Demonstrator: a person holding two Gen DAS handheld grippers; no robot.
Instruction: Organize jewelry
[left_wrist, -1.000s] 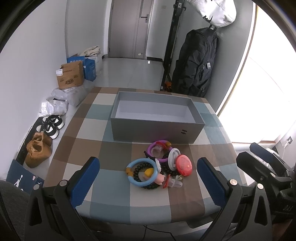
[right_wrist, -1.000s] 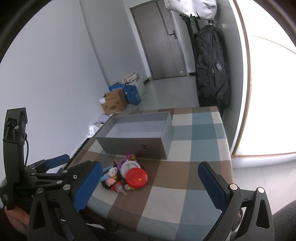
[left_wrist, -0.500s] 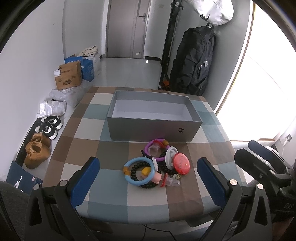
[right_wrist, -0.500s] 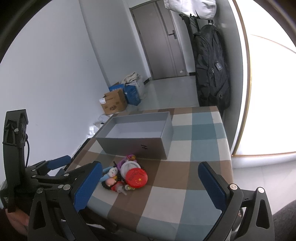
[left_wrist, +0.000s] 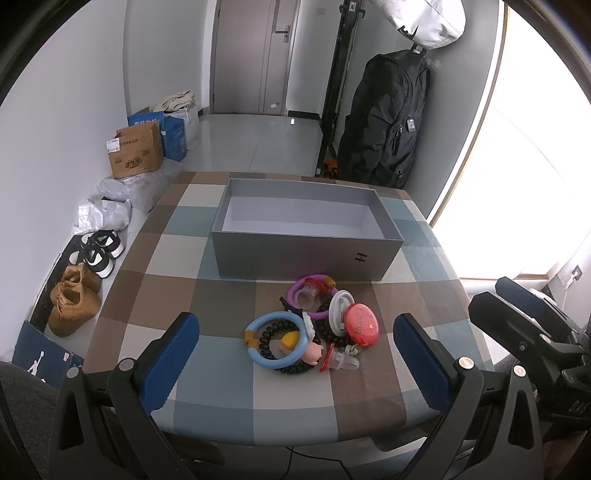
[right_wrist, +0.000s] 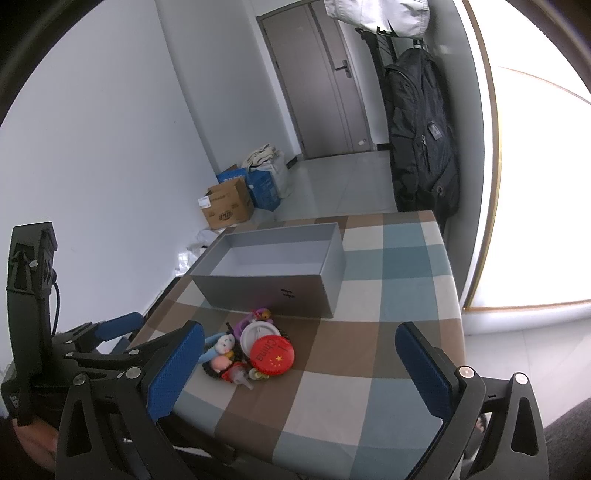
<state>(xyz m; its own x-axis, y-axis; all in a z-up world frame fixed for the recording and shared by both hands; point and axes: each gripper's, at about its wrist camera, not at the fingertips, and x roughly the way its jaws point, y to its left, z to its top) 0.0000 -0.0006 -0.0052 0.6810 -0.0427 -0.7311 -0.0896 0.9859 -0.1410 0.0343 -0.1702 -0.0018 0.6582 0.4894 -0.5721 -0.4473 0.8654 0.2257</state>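
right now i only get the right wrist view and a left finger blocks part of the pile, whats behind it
observer: a blue ring, lying flat.
operator: anything inside it
observer: a black bead bracelet curls through it, with a yellow piece beside the beads.
operator: left gripper ready to grab
observer: the left gripper is wide open and holds nothing.

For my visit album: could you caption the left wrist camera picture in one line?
Open left gripper hovers before a pile of trinkets beside an empty grey box on a checked tablecloth.
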